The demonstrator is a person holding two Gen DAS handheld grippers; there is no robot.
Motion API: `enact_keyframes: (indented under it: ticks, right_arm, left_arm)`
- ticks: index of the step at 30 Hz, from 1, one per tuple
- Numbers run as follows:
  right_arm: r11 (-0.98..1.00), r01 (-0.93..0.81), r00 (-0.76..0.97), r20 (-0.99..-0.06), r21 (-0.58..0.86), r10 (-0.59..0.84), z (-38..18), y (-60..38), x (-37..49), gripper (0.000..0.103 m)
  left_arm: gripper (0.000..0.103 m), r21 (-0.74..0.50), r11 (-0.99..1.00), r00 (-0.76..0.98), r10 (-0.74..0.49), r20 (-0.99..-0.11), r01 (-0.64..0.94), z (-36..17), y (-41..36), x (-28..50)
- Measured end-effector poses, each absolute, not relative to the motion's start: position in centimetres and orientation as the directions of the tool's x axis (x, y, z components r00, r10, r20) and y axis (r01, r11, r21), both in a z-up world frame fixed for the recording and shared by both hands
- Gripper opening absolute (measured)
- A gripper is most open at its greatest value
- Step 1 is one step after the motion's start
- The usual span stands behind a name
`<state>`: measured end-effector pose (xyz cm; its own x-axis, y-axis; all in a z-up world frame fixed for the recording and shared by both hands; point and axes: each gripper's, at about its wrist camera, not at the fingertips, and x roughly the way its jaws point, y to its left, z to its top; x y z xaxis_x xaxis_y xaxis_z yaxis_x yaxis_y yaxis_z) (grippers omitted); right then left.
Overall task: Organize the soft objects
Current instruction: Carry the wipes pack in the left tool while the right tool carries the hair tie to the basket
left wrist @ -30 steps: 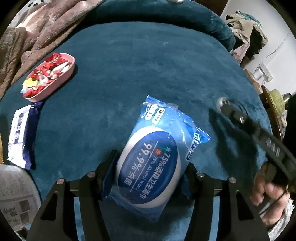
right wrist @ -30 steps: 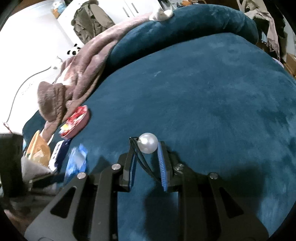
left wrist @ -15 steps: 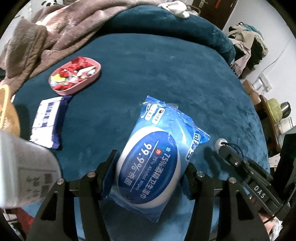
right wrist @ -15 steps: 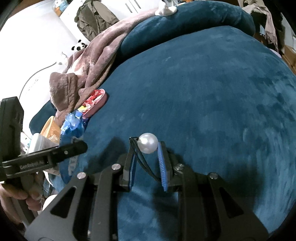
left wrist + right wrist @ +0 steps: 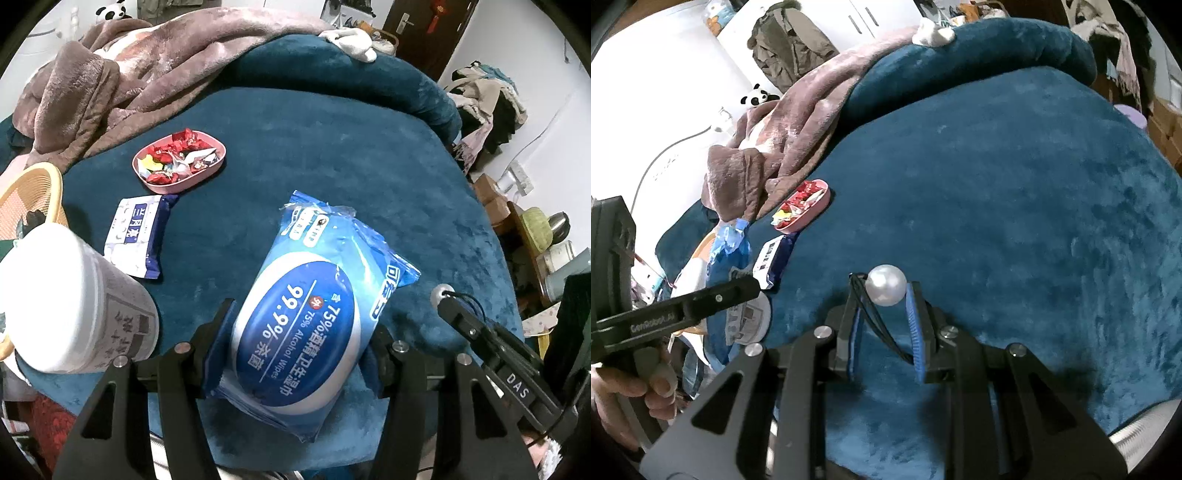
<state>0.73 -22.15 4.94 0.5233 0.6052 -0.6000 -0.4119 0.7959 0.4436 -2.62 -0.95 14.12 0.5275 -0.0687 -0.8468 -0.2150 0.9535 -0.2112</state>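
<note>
Teal plush bed [image 5: 332, 147]. Left gripper [image 5: 301, 354] clamped across near end of blue wipes pack [image 5: 310, 317], held above bed; long axis runs near-left to far-right, near end cut off by fingers. Right gripper [image 5: 884, 325] pinches pearl hair tie [image 5: 886, 290]; cord mostly hidden.

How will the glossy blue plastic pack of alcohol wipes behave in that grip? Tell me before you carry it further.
The glossy blue plastic pack of alcohol wipes probably flexes: its free end juts unsupported past the left gripper and its film is wrinkled. The shiny film may slip against the pads. It looks full, so likely fairly heavy for its size, not fragile.
</note>
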Motion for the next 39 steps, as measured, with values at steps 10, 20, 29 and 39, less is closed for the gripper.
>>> enact_keyframes:
  ticks: [10,20,29,39]
  right_arm:
    - [0.796,-0.467,0.528,-0.601,0.385,0.6,7.2,-19.8,-0.3,0.023]
    - [0.796,-0.496,0.525,-0.611,0.347,0.593,8.2,-18.0,-1.3,0.023]
    - [0.778,-0.538,0.523,-0.595,0.324,0.61,10.2,-15.5,-1.9,0.023]
    - [0.723,-0.625,0.493,-0.569,0.294,0.657,12.9,-10.3,-3.4,0.023]
  left_arm:
    - [0.06,-0.27,0.939,0.569,-0.105,-0.816,-0.214,15.6,0.8,-4.3]
    - [0.06,-0.303,0.931,0.6,-0.126,-0.79,-0.204,17.0,2.4,-5.4]
    - [0.06,-0.343,0.916,0.638,-0.137,-0.757,-0.21,18.5,4.4,-7.0]
    - [0.06,-0.38,0.889,0.68,-0.113,-0.725,-0.257,19.8,8.4,-8.9]
